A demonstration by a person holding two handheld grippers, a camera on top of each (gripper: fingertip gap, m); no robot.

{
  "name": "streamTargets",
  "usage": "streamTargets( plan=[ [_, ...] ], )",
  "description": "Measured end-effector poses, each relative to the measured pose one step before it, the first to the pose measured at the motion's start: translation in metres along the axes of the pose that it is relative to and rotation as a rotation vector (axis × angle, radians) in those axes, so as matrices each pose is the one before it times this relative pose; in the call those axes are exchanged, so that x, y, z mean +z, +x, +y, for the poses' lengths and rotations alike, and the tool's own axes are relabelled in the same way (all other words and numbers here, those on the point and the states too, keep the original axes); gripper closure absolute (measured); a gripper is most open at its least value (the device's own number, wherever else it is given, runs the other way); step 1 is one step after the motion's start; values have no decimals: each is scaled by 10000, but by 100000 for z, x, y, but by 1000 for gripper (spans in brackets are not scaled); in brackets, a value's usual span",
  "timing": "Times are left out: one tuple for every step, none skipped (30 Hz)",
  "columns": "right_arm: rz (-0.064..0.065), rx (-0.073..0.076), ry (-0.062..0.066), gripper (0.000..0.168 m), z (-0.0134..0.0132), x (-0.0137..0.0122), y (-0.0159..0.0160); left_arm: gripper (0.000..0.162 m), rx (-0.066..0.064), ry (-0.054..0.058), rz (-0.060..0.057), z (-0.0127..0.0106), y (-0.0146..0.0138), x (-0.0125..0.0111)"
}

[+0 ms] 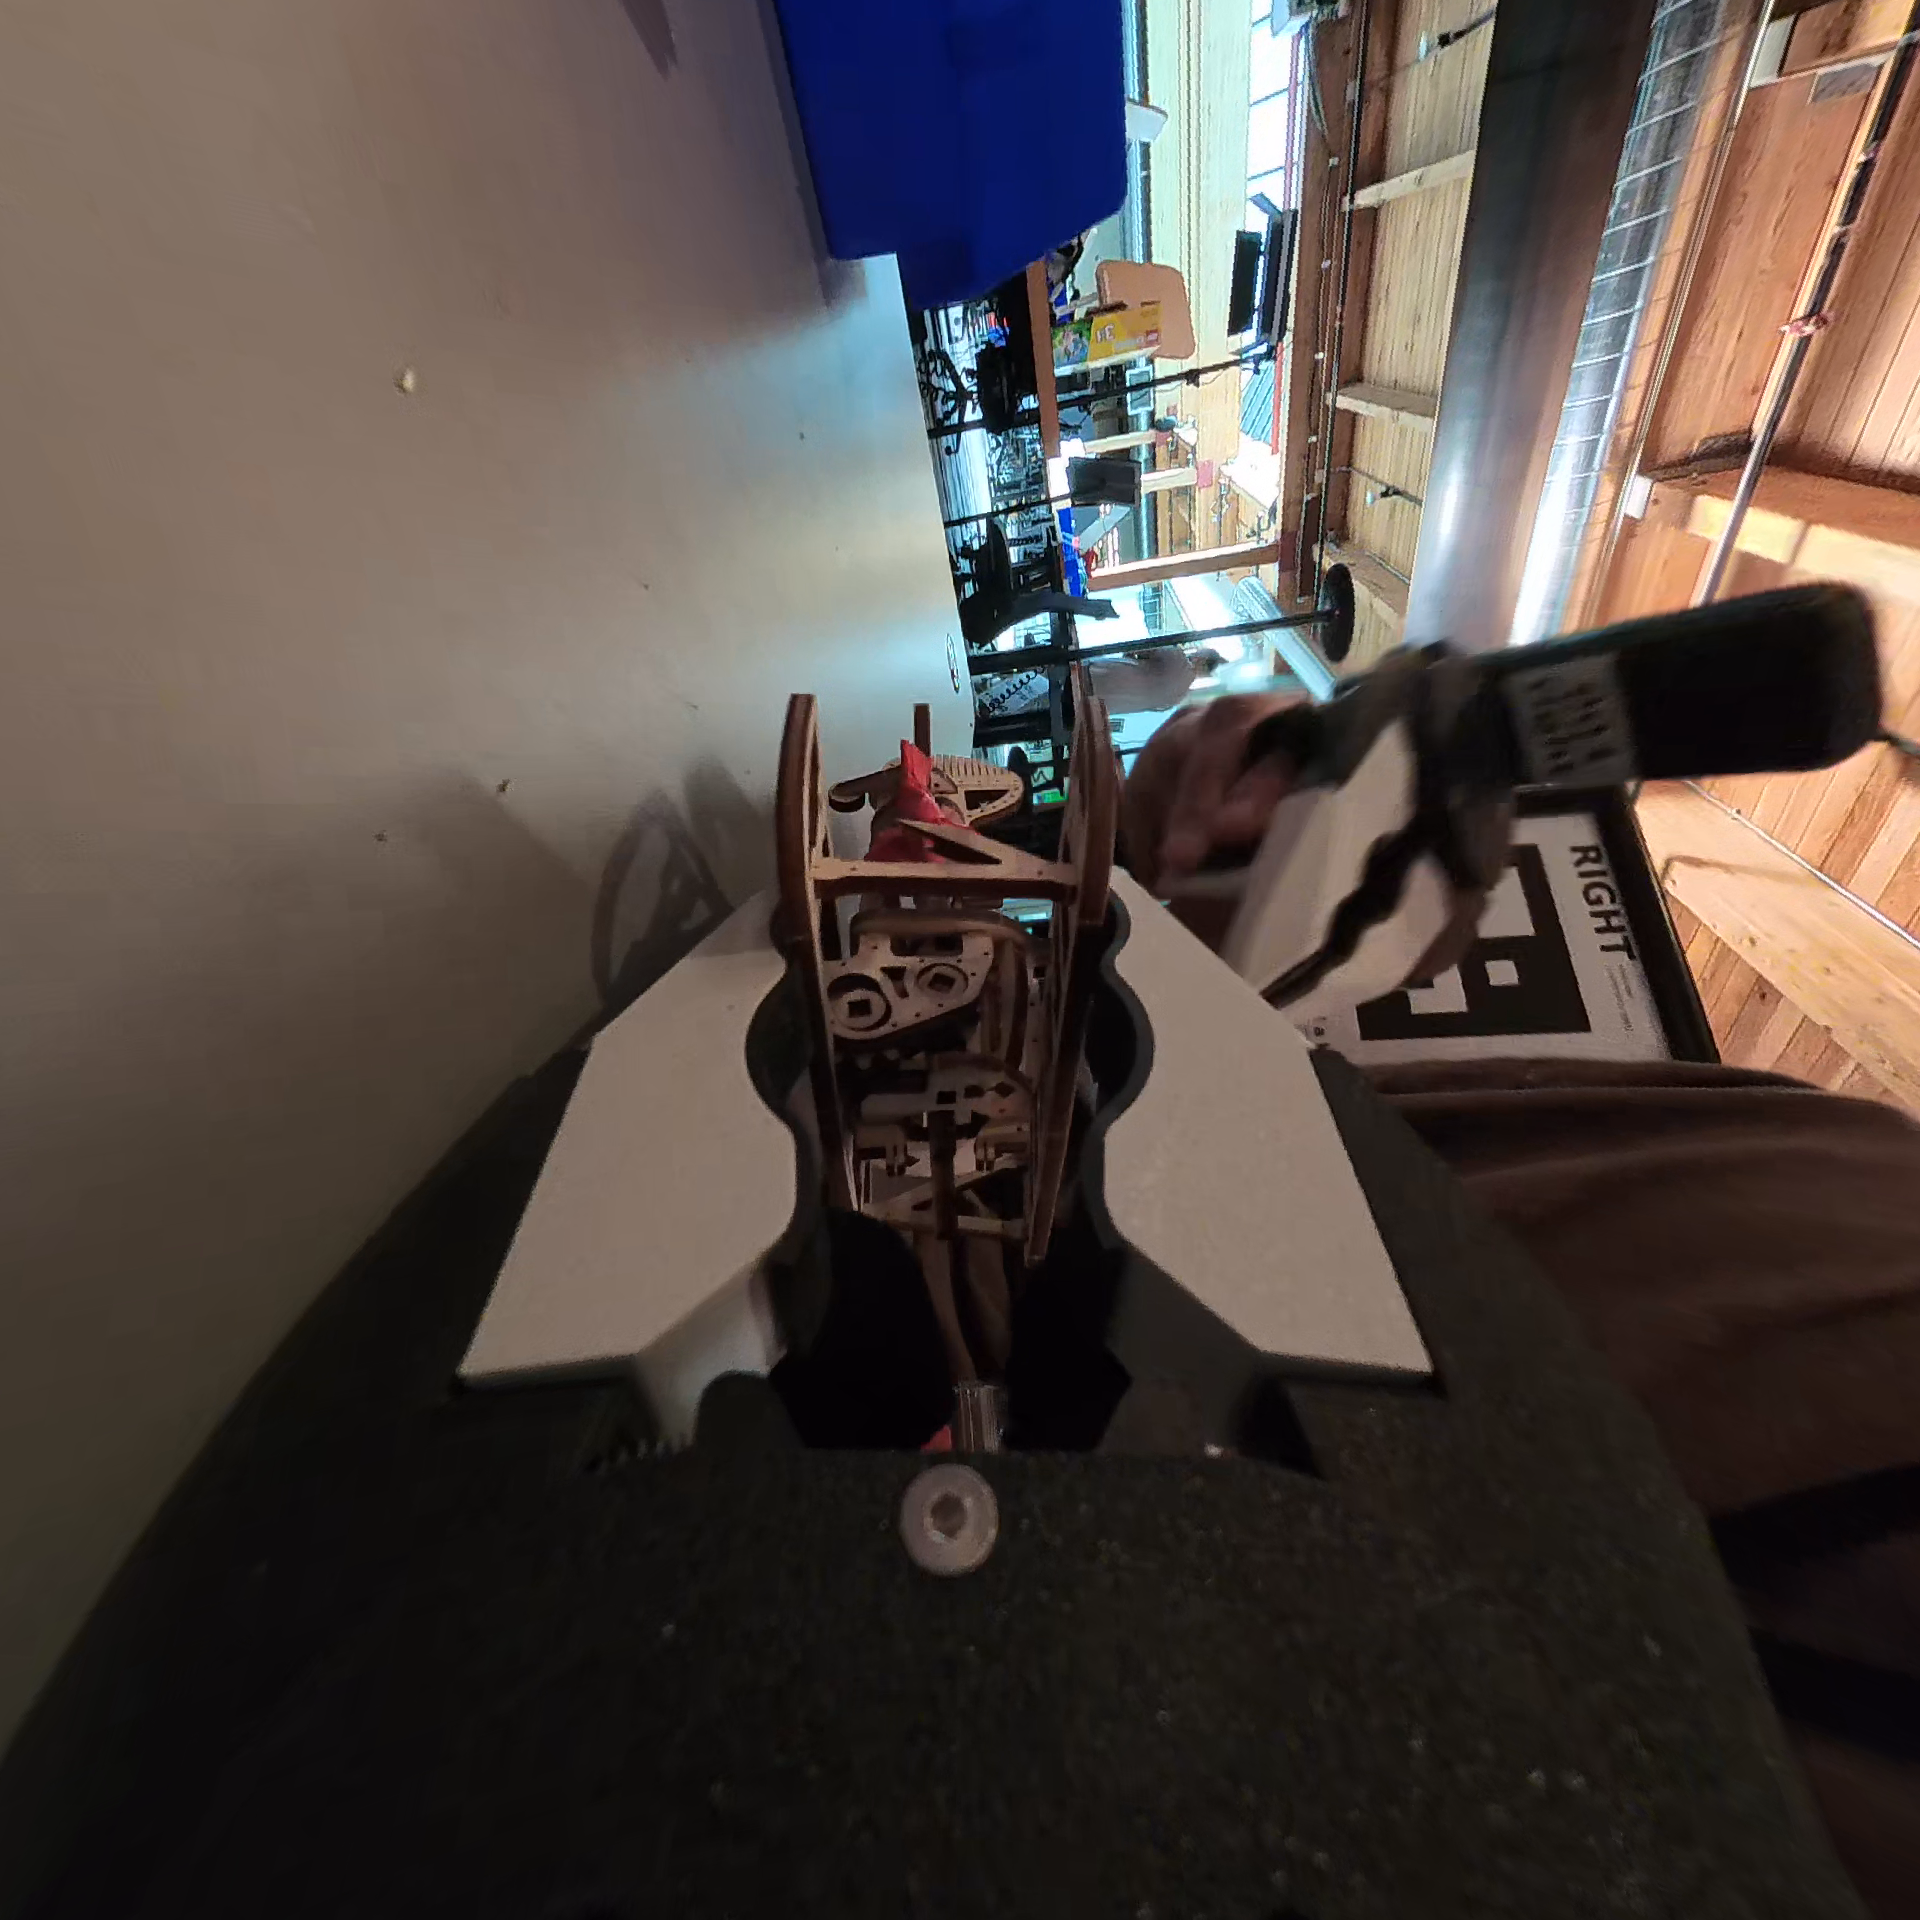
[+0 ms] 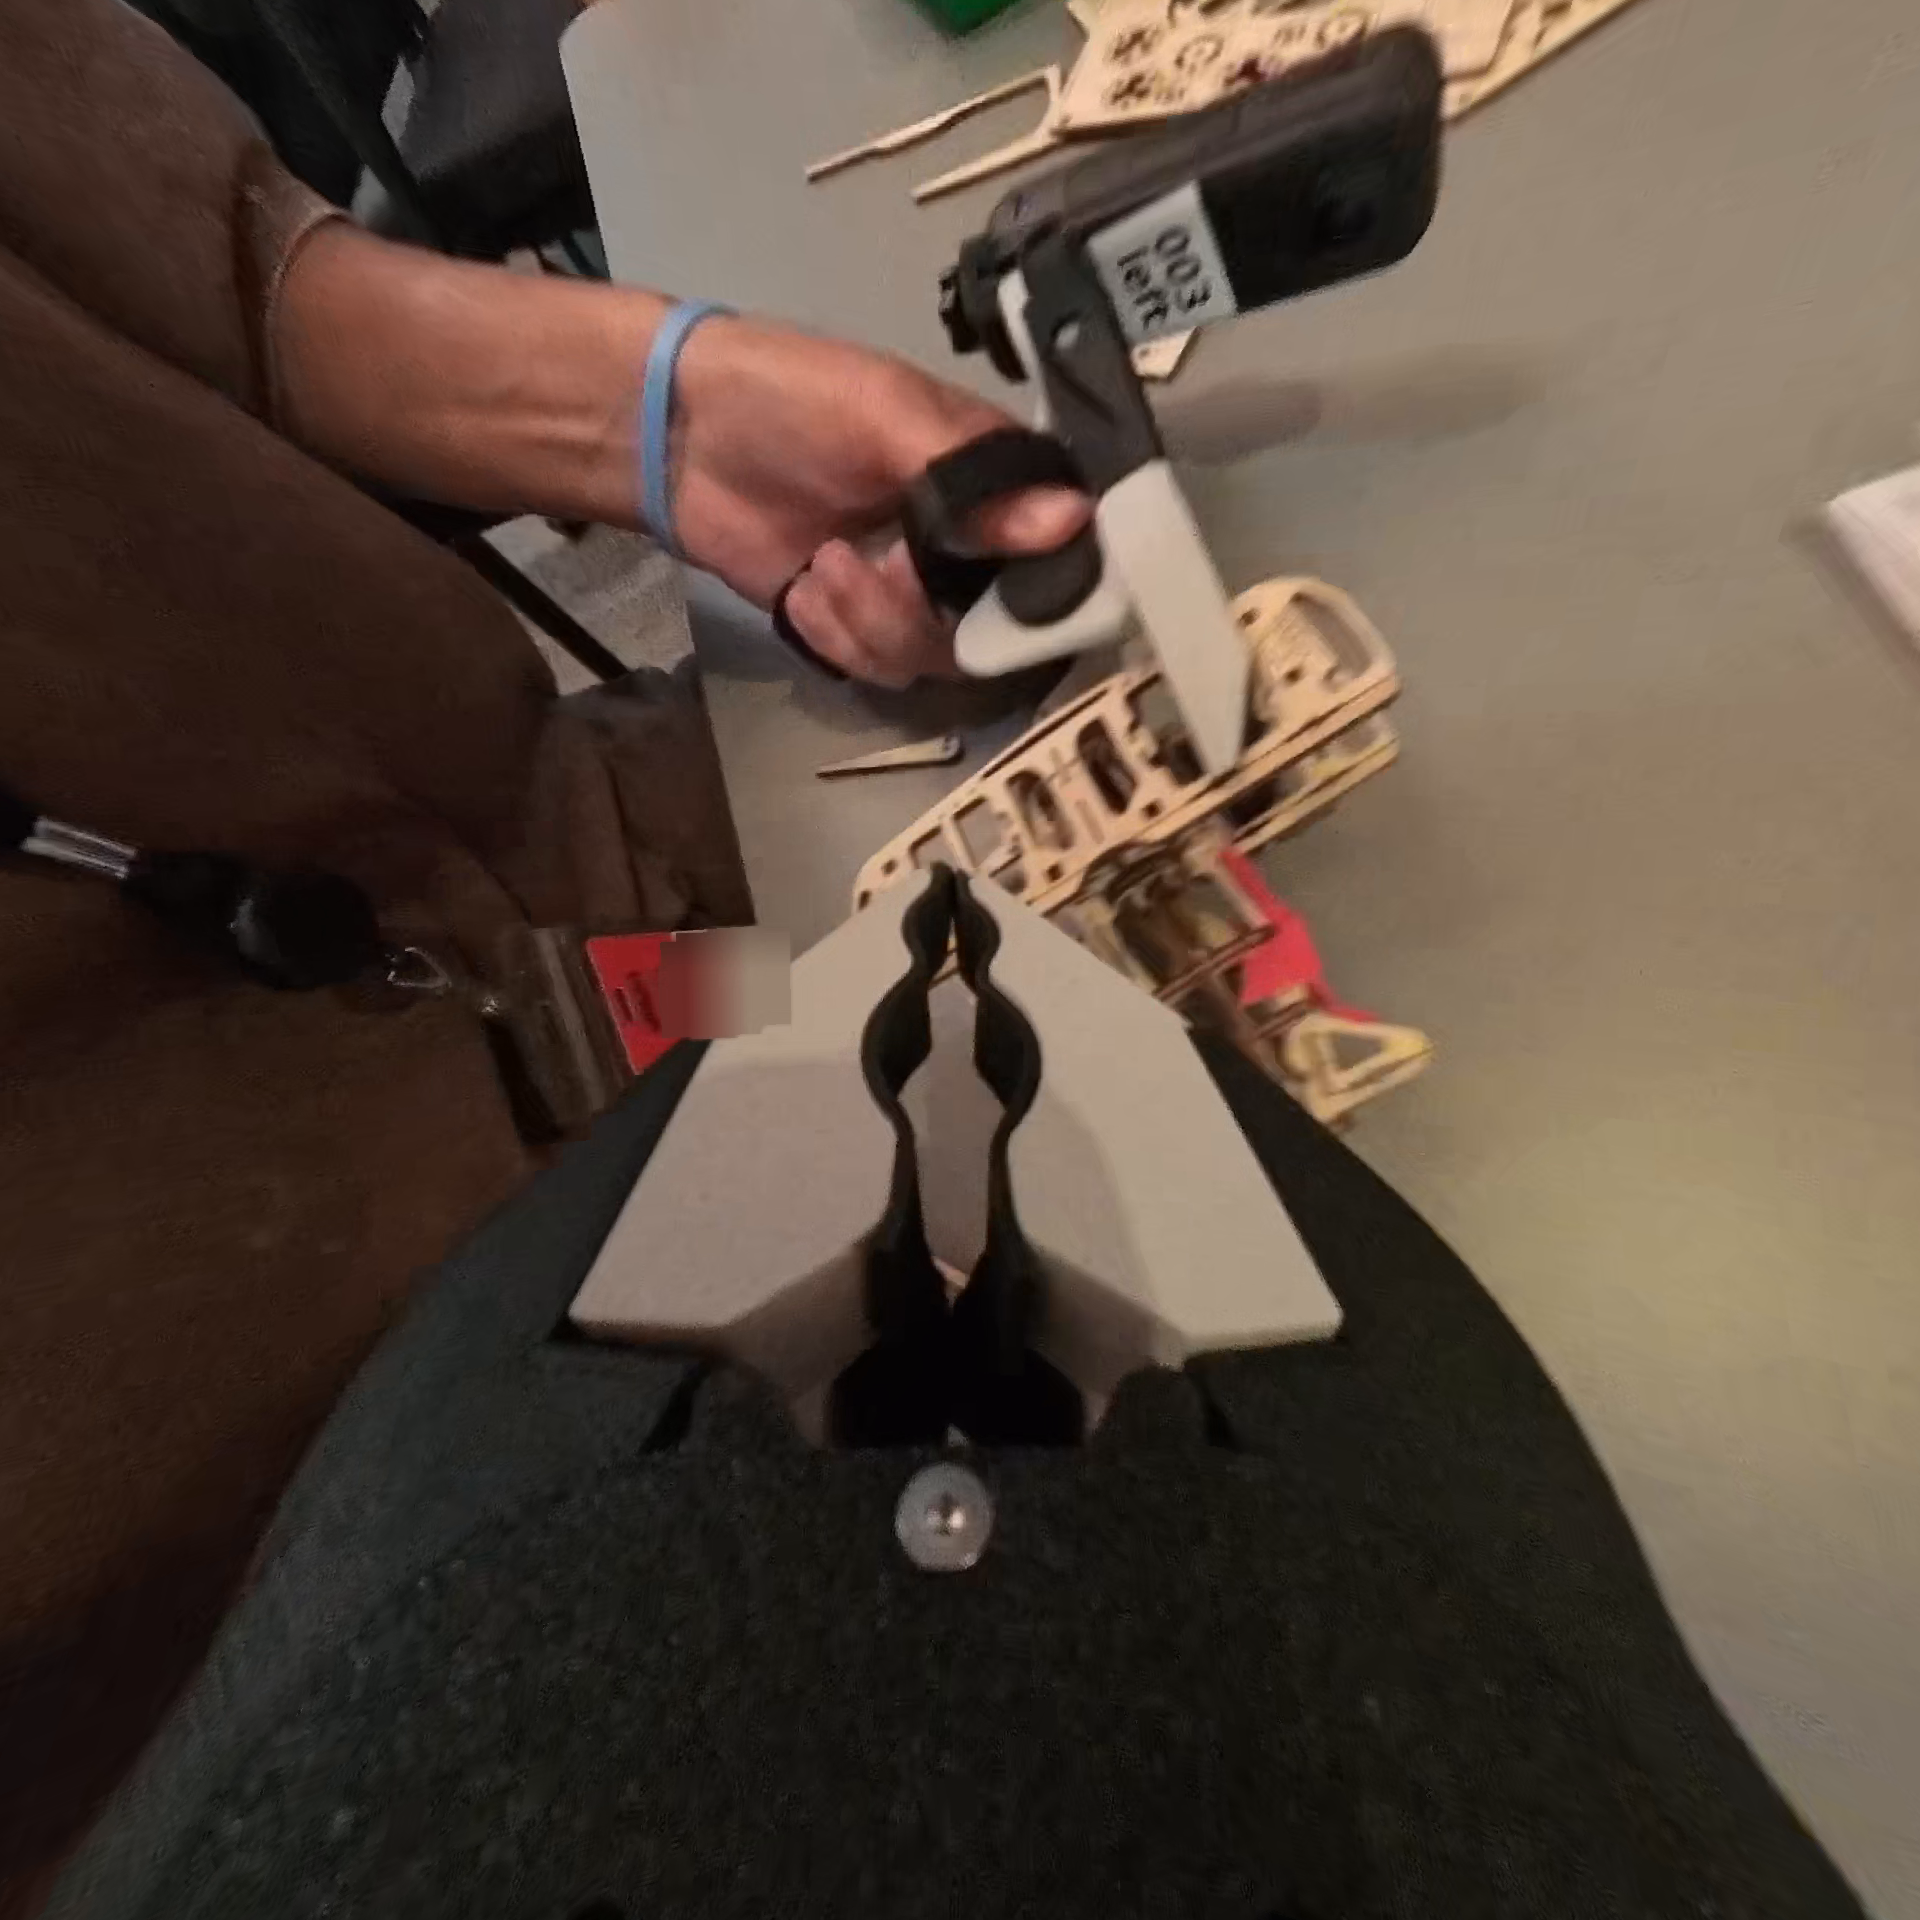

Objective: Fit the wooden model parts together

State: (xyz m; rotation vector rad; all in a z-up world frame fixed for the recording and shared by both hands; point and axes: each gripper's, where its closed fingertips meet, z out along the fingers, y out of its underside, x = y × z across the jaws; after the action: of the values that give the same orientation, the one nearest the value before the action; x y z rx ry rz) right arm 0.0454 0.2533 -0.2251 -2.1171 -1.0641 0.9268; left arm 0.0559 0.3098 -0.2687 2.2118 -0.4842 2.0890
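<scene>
Right gripper (image 2: 954,894): nearest in its own view; jaws closed, tips meeting, nothing between them.

Model (image 2: 1174,831): half-built wooden frame with red parts, lying on the grey table (image 2: 1558,623) just beyond the right gripper's tips.

Left gripper (image 1: 951,1039): jaws clamped on the model's two side plates, frame wedged between the fingers. The right view shows one finger (image 2: 1195,634) pressed into the model from above, with a hand (image 2: 831,499) on the grip.

Loose strip (image 2: 894,756): near the model, toward the hand. Part sheets (image 2: 1143,83): at the table's far edge.

Step, by judgement: model braced, next part not yet fetched. The next move likely calls for the right gripper to open and take a loose part.

Only the left view shows the model's inner gears and a blue bin (image 1: 956,125) behind; only the right view shows the spare parts.
</scene>
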Motion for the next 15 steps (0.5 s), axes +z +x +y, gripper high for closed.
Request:
streamTargets(
  plan=[
    [-7, 278, 205, 168, 1014, 693, -788, 113, -1, 36, 4, -48, 12, -26],
    [110, 99, 237, 168, 771, 564, -722, 113, 79, 203, -56, -253, -25, -104],
    [279, -51, 232, 168, 591, 356, -449, 113, 93, 149, -7, -205, 52, -107],
    [441, -80, 252, 168, 371, 166, -66, 113, 47, 49, 46, -108, 87, -70],
    [418, -45, 355, 168, 90, -22, 132, 111, 37, -21, 75, -54, 111, -46],
    [232, 40, 375, 168, -126, -127, 115, 106, -17, -96, 126, 16, 176, -45],
    [87, 120, 155, 168, -98, -131, 78, 104, -29, -41, 39, -54, 60, -77],
    [110, 120, -211, 168, 111, -72, 156, 101, 58, 43, -85, -117, -13, -78],
    [228, 33, -167, 168, -79, -12, 331, 97, 155, 26, -161, -62, -57, -55],
    [117, -21, 152, 168, -419, 73, 189, 95, 172, 26, -197, -7, -94, -27],
    [43, 107, 230, 168, -404, 209, 184, 94, 133, -15, -175, 90, -112, 15],
    [67, 254, -34, 168, 60, 391, 309, 94, 49, -1, -97, 55, -44, -16],
    [-7, 181, -303, 168, 501, 498, 191, 92, -7, 44, -26, -32, 39, -49],
    [129, 0, -315, 168, 617, 462, 318, 89, 15, 32, -39, -61, 9, -100],
    [-13, 22, 151, 168, -76, 192, 20, 86, 61, 15, -105, -76, -90, -165]
  ],
)
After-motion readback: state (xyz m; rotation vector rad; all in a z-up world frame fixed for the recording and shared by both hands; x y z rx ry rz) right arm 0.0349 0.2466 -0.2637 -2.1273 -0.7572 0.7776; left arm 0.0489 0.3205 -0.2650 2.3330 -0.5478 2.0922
